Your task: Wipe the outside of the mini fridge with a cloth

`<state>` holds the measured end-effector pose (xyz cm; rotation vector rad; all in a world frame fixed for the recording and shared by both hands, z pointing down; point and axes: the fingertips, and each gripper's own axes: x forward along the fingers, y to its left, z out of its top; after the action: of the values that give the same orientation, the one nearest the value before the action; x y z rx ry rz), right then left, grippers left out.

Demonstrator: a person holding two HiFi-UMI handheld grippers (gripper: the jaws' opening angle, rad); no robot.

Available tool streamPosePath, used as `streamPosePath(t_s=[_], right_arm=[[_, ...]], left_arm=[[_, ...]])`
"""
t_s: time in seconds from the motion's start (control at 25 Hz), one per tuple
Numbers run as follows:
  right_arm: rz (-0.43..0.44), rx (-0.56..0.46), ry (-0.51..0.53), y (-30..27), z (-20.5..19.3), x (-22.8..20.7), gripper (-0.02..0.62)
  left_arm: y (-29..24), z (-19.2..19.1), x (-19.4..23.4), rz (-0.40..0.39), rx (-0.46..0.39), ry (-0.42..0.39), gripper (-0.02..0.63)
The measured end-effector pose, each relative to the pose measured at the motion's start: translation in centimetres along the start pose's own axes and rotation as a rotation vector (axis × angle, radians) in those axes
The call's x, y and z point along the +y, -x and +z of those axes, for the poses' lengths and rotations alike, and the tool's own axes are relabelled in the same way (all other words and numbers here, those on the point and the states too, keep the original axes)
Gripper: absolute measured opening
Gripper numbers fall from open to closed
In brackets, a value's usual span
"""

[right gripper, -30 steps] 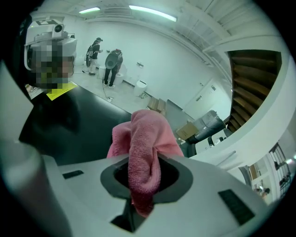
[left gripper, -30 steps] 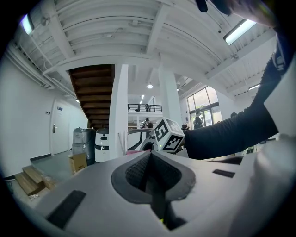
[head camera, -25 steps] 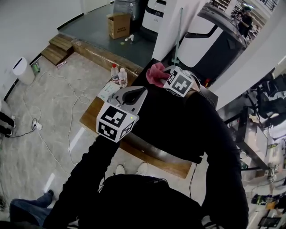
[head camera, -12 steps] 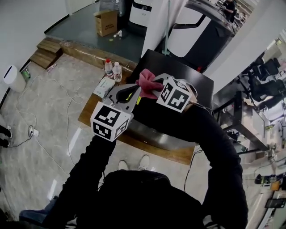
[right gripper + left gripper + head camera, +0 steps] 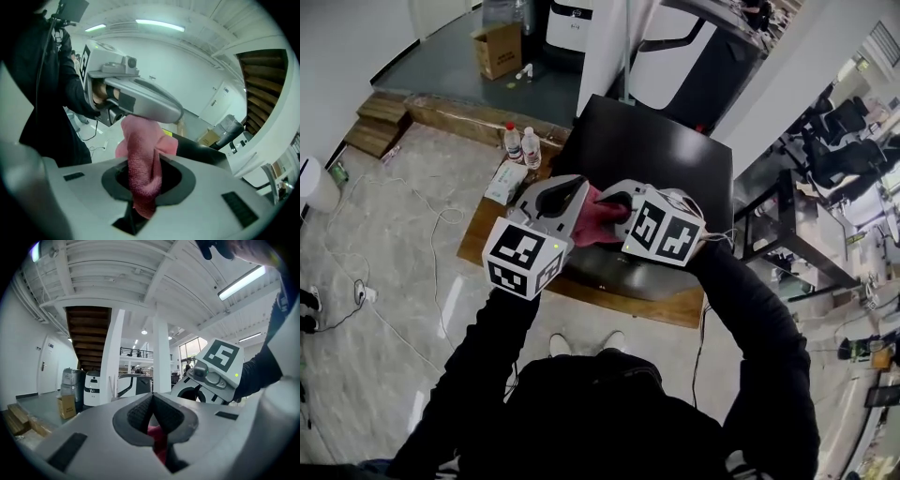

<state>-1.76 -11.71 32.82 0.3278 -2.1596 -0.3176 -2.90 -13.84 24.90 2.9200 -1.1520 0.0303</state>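
Pink woven cloth hangs bunched between the two claws, above the near edge of the black box-shaped mini fridge; whether it touches the fridge top cannot be told. The fridge stands on a low wooden bench, and its flat dark top fills the space just beyond the claws in the head view.

The right claw is closed on the cloth. In the right gripper view the fabric is pinched between the dark pads, a fold sticking up past them and a tail hanging below. The fold reaches the underside of the grey left claw, which crosses just above it.

The left claw has its jaws drawn together at the tips. In the left gripper view a strip of pink shows in the slot beneath the meeting pads; whether they pinch it I cannot tell. The right claw's marker cube sits close at the right of that view.

Two clear plastic bottles with red caps stand on the far left corner of the bench, beside the fridge. A brown cardboard box sits on the floor further back.
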Motion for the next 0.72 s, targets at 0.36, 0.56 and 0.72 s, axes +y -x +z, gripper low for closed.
streamPosePath(t_s=[0.36, 0.56, 0.72], right_arm=[[-0.229, -0.088, -0.047, 12.3, -2.9, -4.1, 0.068], [-0.357, -0.034, -0.046, 19.1, -7.4, -7.5, 0.069], [-0.44, 0.034, -0.061, 22.1, -11.8, -11.2, 0.069]], left_arm=[[-3.3, 5.3, -3.7, -0.008, -0.103, -0.039, 0.006], [-7.6, 6.5, -8.3, -0.063, -0.112, -0.039, 0.006], [-11.2, 6.6, -11.5, -0.091, -0.103, -0.04, 0.006]])
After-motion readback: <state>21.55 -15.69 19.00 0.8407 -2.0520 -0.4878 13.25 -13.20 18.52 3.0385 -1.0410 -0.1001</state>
